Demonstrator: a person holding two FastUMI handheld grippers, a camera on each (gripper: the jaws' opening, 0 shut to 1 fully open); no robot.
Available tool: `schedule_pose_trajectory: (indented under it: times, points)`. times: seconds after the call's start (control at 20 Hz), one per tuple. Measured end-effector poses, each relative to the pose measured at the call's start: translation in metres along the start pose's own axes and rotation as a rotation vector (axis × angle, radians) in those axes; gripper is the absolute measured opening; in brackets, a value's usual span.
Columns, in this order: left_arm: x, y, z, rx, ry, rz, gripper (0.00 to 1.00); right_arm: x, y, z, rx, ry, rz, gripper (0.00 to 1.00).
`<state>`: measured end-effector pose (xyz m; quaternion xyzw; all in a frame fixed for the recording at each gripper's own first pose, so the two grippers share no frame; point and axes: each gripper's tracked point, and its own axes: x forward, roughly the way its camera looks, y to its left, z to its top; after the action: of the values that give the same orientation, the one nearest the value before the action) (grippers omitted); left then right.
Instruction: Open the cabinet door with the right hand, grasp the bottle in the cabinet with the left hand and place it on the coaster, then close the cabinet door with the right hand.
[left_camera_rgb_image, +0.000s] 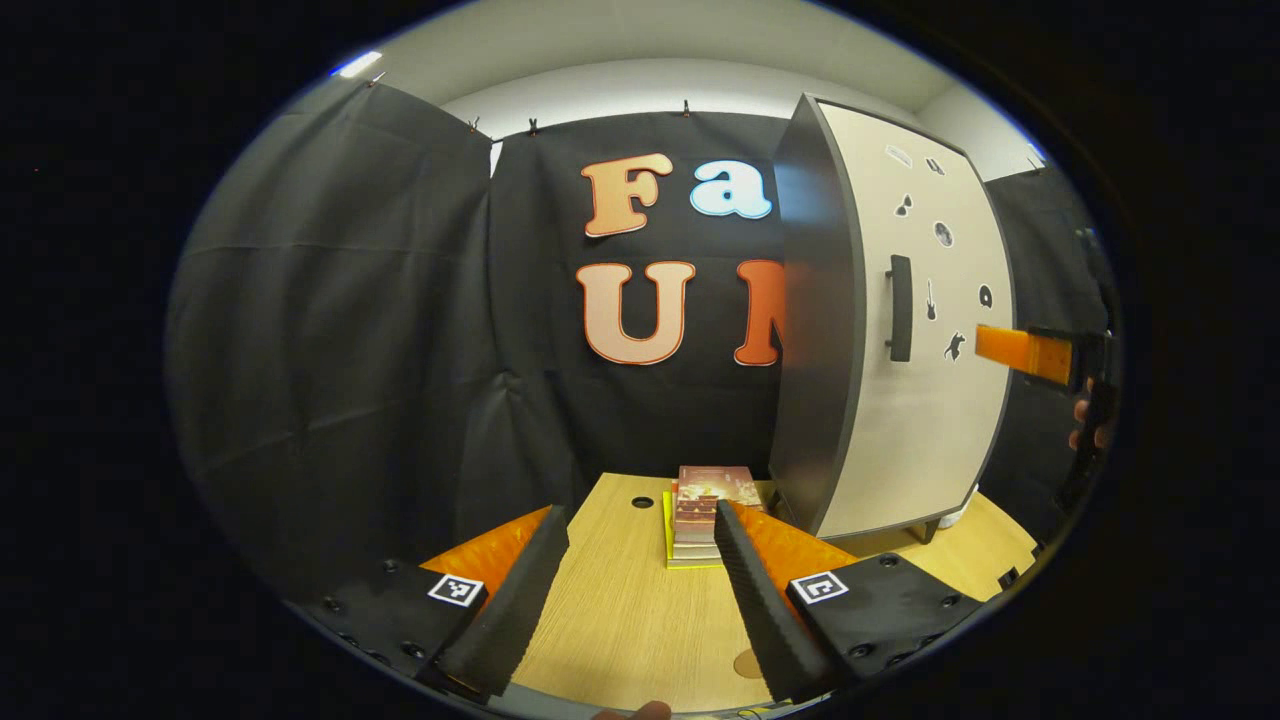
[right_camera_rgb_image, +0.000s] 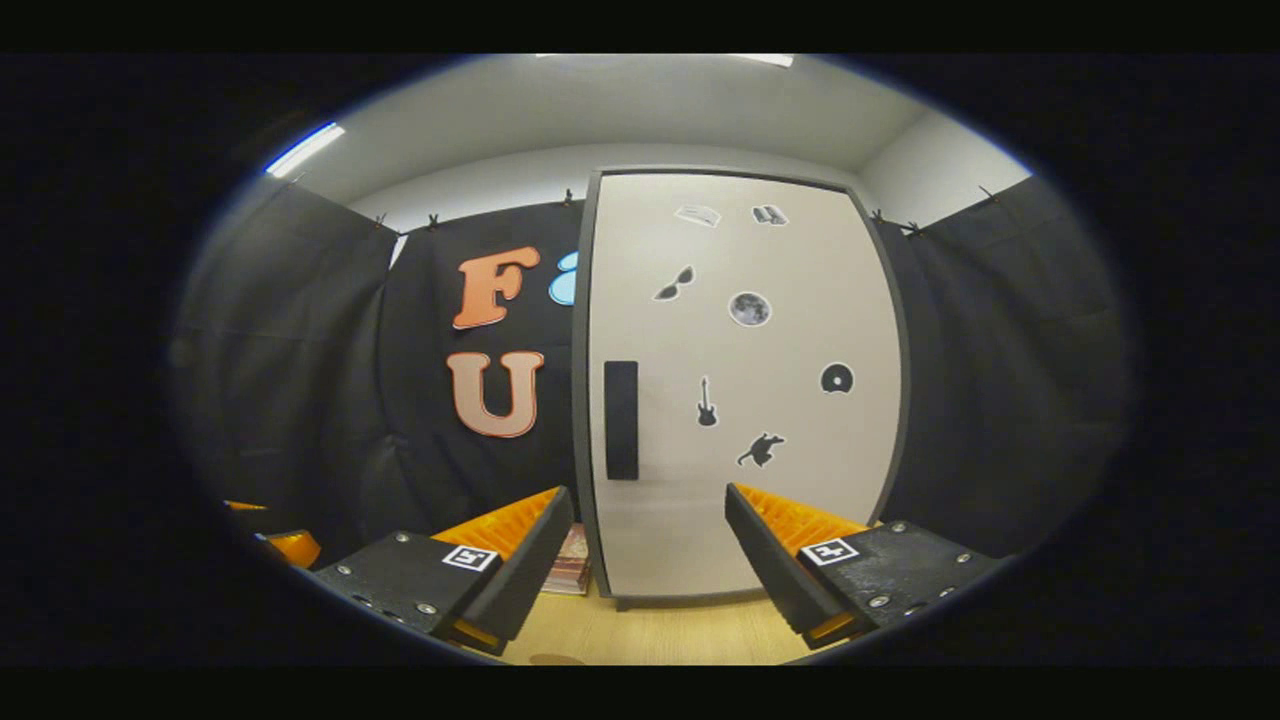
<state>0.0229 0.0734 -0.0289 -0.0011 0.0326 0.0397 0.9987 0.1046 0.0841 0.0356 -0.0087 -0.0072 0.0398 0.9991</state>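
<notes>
Both tools, left tool and right tool, hold their fingers apart over the desk. Far right stands the cabinet, door shut; books lie left of it.

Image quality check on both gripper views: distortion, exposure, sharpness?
Left gripper view: strong fisheye bowing of the cabinet door; table well lit, cloth wall dark; a ceiling light glares at the top left. Right gripper view: the door bulges barrel-like, softer and dimmer overall, stickers legible, a light strip blown out; tongs' fingers sharp.
</notes>
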Motion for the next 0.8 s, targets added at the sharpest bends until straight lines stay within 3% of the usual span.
schedule_pose_trajectory:
  times: [0.4,0.8]
  points:
    - [0.015,0.037,-0.013,-0.004,0.034,0.057,0.96,0.086,0.011,0.024,0.002,-0.025,-0.005,0.95]
    - [0.023,0.059,-0.025,-0.014,0.06,0.084,0.96,0.134,0.005,0.008,0.002,0.017,-0.046,0.89]
